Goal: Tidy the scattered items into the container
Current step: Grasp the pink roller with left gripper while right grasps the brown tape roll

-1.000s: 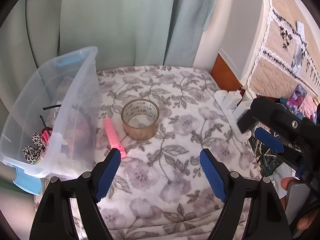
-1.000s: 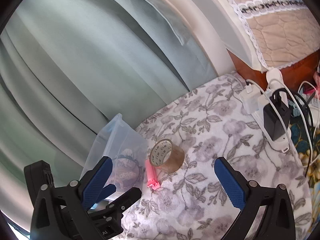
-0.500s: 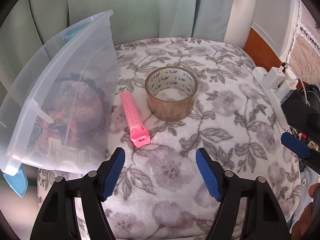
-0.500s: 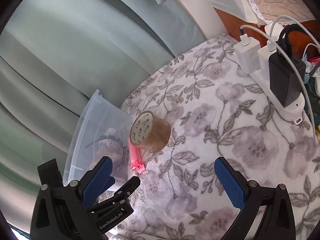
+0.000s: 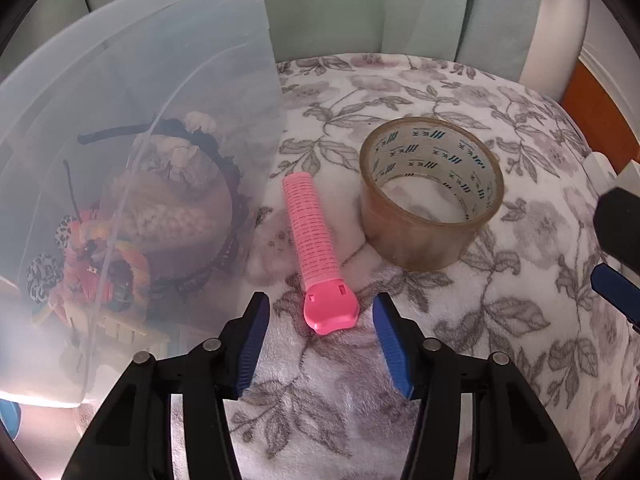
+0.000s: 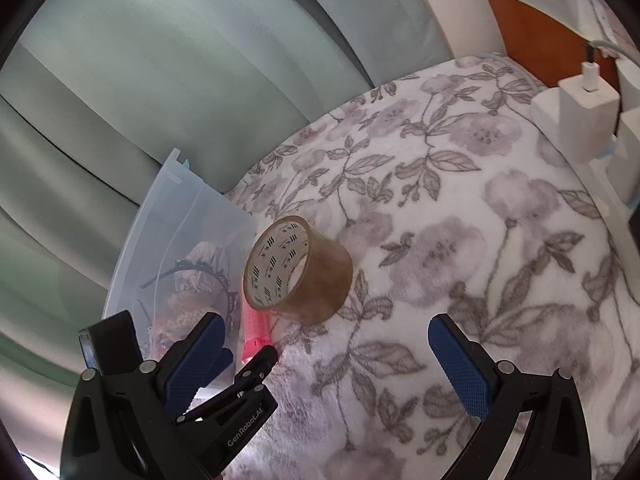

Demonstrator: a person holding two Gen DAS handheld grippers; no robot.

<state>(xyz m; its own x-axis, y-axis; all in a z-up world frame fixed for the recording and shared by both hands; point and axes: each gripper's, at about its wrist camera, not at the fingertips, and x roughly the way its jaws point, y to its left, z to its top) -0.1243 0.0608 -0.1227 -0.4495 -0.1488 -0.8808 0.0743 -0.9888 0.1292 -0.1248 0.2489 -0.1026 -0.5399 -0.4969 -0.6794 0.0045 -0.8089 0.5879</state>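
A pink ribbed hair roller (image 5: 310,224) lies on the floral blanket beside a roll of brown packing tape (image 5: 430,196). My left gripper (image 5: 320,312) points down at the roller's capped near end. Its jaws are closing, with the cap between the blue pads and a gap on each side. The clear plastic container (image 5: 140,80) stands to the left, with hair bands and clips inside. In the right wrist view my right gripper (image 6: 326,332) stands wide open just short of the tape (image 6: 298,270). The left gripper (image 6: 246,356) hides most of the roller (image 6: 254,332) there.
The floral blanket (image 5: 520,320) covers a rounded surface that falls away at its edges. A white power strip with chargers (image 6: 580,116) lies at the right edge. Pale green curtains (image 6: 160,80) hang behind. The right gripper's blue pad (image 5: 616,288) shows at the left wrist view's right edge.
Both grippers have come down and closer to the items. The left jaws have narrowed and now flank the roller's cap. The tape looms larger before the right gripper.
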